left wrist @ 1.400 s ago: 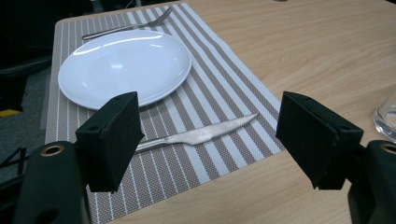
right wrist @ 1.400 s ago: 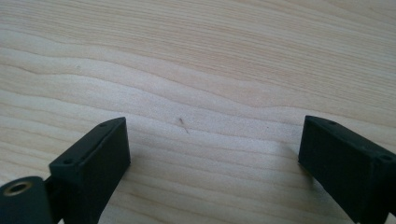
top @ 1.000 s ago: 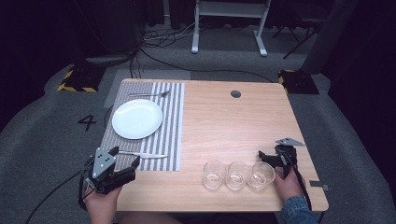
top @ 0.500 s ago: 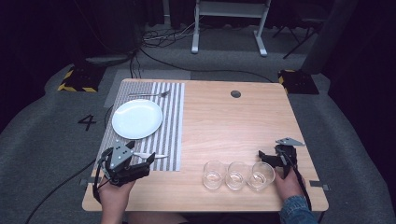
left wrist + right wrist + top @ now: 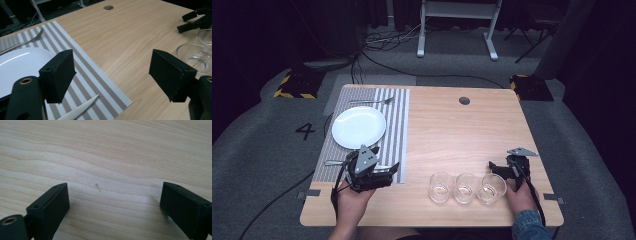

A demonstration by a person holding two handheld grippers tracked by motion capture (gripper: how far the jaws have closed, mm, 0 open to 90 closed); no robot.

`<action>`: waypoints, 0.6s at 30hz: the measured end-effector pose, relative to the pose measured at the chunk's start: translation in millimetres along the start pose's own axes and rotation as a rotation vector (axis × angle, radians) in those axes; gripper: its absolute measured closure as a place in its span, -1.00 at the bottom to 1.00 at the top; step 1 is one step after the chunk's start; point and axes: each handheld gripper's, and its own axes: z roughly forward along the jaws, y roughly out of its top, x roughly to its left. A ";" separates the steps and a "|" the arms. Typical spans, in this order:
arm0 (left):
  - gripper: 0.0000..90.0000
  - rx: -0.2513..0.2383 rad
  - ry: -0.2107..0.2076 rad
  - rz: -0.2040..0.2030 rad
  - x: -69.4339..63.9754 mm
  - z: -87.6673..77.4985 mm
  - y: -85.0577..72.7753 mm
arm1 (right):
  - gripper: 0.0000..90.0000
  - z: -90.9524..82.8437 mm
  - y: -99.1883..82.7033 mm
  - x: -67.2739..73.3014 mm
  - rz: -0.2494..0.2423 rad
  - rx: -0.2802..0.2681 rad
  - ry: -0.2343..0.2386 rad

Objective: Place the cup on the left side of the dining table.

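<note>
My left gripper hovers open over the near right corner of the striped placemat, jaws wide apart and nothing between them. Just below its jaws lies the tip of a knife; the handle end of the knife pokes out to the left of the hand. A white plate and a fork rest farther back on the mat. My right gripper stands open beside the rightmost of three clear glasses, over bare wood.
The three glasses stand in a row near the front edge, with the middle glass and left glass between my hands. A round cable hole sits at the back of the wooden table. Cables and a stand's feet lie on the floor beyond.
My left gripper has moved right and forward from the table's left edge onto the placemat's near corner, covering most of the knife. The right gripper has barely shifted.
</note>
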 end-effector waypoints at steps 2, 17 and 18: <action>-0.54 0.006 -0.016 0.012 -3.2 3.7 3.2 | -0.80 0.0 0.0 0.0 0.000 0.000 0.000; -0.59 0.036 -0.212 0.075 -31.0 37.6 21.5 | -0.80 0.0 0.0 0.0 0.000 0.000 0.000; -0.60 0.035 -0.222 0.077 -32.2 38.9 22.1 | -0.80 0.0 0.0 0.0 0.000 0.000 0.000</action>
